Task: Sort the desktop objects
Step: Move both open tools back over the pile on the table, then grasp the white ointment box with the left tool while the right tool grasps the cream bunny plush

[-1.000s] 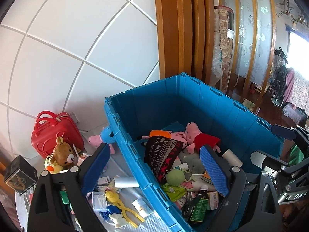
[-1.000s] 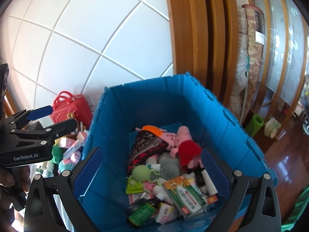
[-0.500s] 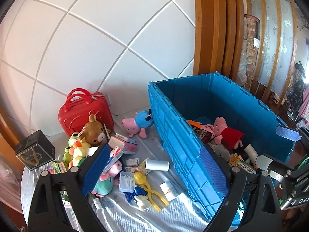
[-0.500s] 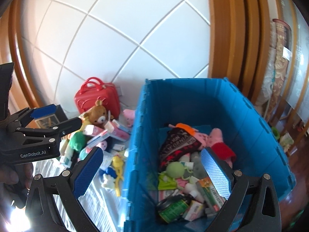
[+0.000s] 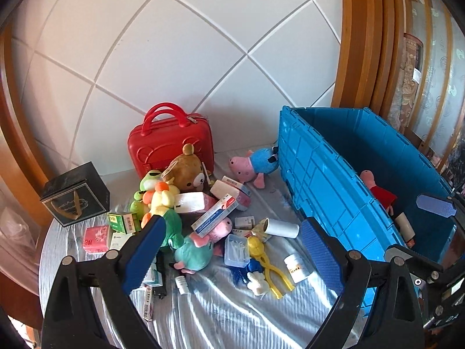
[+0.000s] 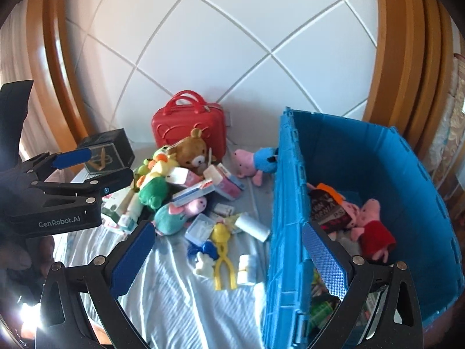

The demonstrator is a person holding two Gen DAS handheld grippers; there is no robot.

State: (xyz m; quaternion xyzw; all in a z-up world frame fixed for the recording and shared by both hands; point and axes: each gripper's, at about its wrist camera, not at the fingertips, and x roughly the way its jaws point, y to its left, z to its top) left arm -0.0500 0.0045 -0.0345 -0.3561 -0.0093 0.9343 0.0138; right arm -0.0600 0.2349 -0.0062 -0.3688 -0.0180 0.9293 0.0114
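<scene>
A blue bin (image 5: 319, 180) stands on the right of the table, and a red-dressed pig plush (image 6: 372, 226) and a dark printed pouch (image 6: 328, 206) lie inside it. Left of it lies a pile: a brown bear (image 5: 186, 168), a blue-dressed pig plush (image 5: 255, 164), a teal plush (image 5: 191, 250), medicine boxes, a white roll (image 5: 282, 229), yellow tongs (image 5: 267, 264) and a white bottle (image 5: 296, 267). My left gripper (image 5: 232, 222) hangs open and empty above the pile. My right gripper (image 6: 226, 228) is open too, empty, straddling the bin's near wall (image 6: 290, 203).
A red case (image 5: 171, 145) stands against the tiled wall behind the pile. A black gift box (image 5: 72, 195) sits at the far left near the round table's edge. A wooden frame rises behind the bin. A hand holds the left gripper (image 6: 110, 164) in the right wrist view.
Both views have swung left, from looking down into the blue bin to looking over the pile on the table. Both grippers stayed open and empty.
</scene>
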